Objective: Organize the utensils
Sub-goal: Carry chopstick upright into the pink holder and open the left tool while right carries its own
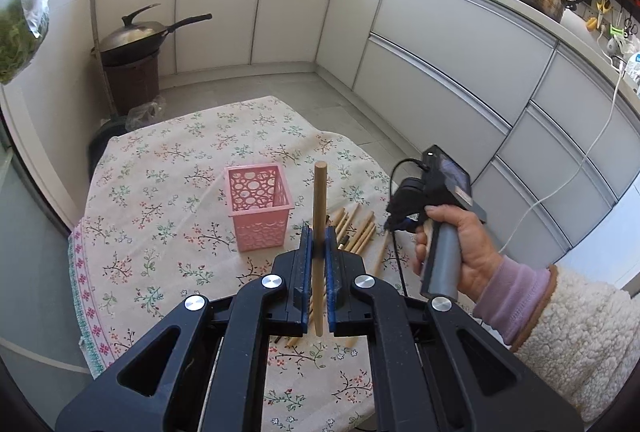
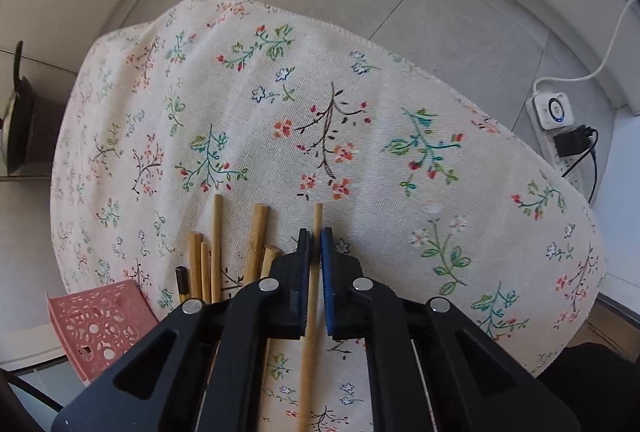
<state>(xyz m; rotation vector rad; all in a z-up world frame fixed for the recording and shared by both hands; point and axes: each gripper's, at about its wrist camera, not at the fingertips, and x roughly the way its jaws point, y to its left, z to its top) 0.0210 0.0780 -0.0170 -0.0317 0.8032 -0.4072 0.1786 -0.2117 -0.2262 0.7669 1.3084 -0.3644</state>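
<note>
The flowered cloth (image 1: 168,232) lies bare around the pink basket (image 1: 260,206) – free room on its left and far sides. To its right, loose chopsticks (image 1: 356,228) and the right hand (image 1: 452,252) crowd the way.

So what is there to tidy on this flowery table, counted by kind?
Pink basket: 1
Gripped chopsticks: 2, the upright chopstick in the left hand-held gripper, the second chopstick in the right hand-held gripper
Loose wooden chopsticks: 5 showing
Dark-tipped stick: 1
Total: 9, perhaps more hidden
</note>
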